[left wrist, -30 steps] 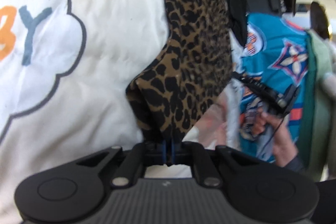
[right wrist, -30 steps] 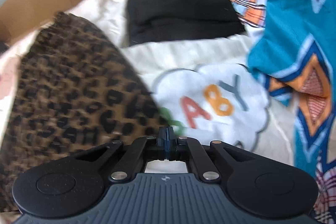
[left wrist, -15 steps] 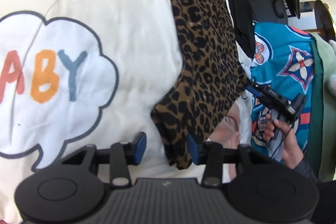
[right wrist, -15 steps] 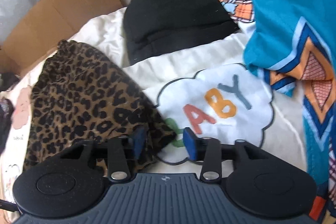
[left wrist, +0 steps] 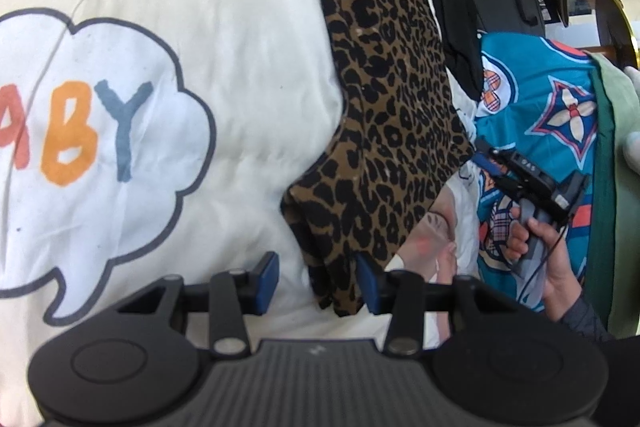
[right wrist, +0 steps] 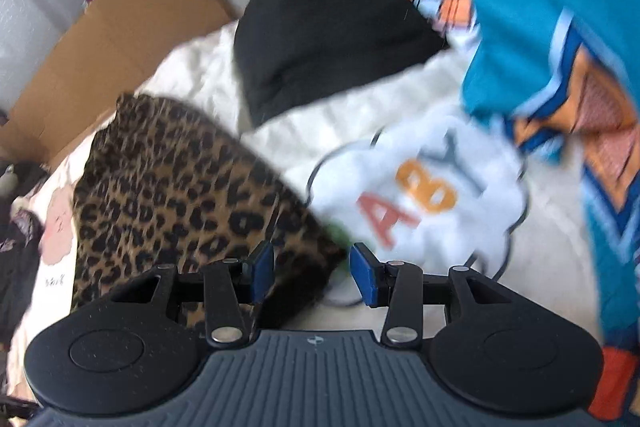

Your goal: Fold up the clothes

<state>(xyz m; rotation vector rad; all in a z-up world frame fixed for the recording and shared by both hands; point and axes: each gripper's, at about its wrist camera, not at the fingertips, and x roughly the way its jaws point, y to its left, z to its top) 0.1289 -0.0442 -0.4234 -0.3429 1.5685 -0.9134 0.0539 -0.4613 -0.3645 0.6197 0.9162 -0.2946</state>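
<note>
Both hand-held grippers released, left [left wrist: 316, 281] and right [right wrist: 312, 273], each hard by a near corner of the leopard cloth [left wrist: 384, 99] lying lengthwise near-to-far on the bed [left wrist: 248, 39], equally close.

leopard garment [left wrist: 384, 115]: matt cloth | cream sheet [left wrist: 248, 75]: soft wrinkled cloth | box [right wrist: 120, 39]: cardboard

The right gripper [right wrist: 312, 273] hangs with its 2 blue pads [right wrist: 262, 267] spread apart over a cream blanket [right wrist: 360, 115]. A leopard-print garment [right wrist: 168, 187] lies ahead to the left, one corner between the pads. A black cloth [right wrist: 320, 39] sits farther ahead, a teal patterned cloth [right wrist: 560, 7] to the right, and cardboard [right wrist: 120, 39] far left.
</note>
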